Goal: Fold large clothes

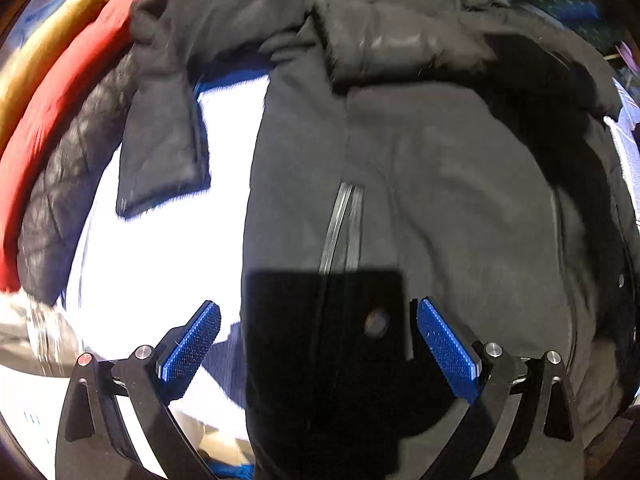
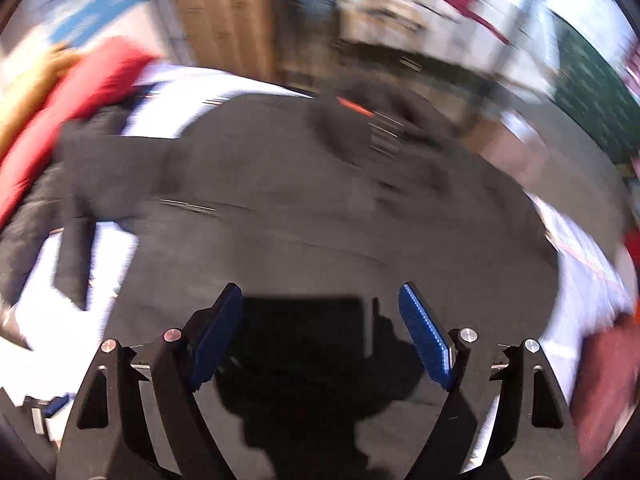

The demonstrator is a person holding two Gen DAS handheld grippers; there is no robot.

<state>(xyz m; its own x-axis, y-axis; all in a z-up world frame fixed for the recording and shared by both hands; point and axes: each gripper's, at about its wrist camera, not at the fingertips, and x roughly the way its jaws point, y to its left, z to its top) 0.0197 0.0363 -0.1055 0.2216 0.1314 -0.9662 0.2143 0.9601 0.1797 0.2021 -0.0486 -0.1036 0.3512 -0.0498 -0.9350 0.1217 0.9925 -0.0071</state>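
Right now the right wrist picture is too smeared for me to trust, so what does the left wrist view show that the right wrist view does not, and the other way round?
Only the left wrist view shows the black coat's zipper sharply, plus a quilted dark garment.

Only the right wrist view shows a blurred wooden panel behind and an orange mark near the coat's top.

Both show the coat on a white surface, a red garment, and an open tool holding nothing: left tool, right tool.

Work surface: a bright white covering (image 1: 160,248), strongly lit, with hard-edged dark shadows cast across it. Along its left edge lie a red padded item (image 1: 68,92), a yellow-tan one (image 1: 44,44) and a dark quilted one (image 1: 68,184). Beyond the far edge a brown wooden panel (image 2: 224,12) stands amid blurred clutter
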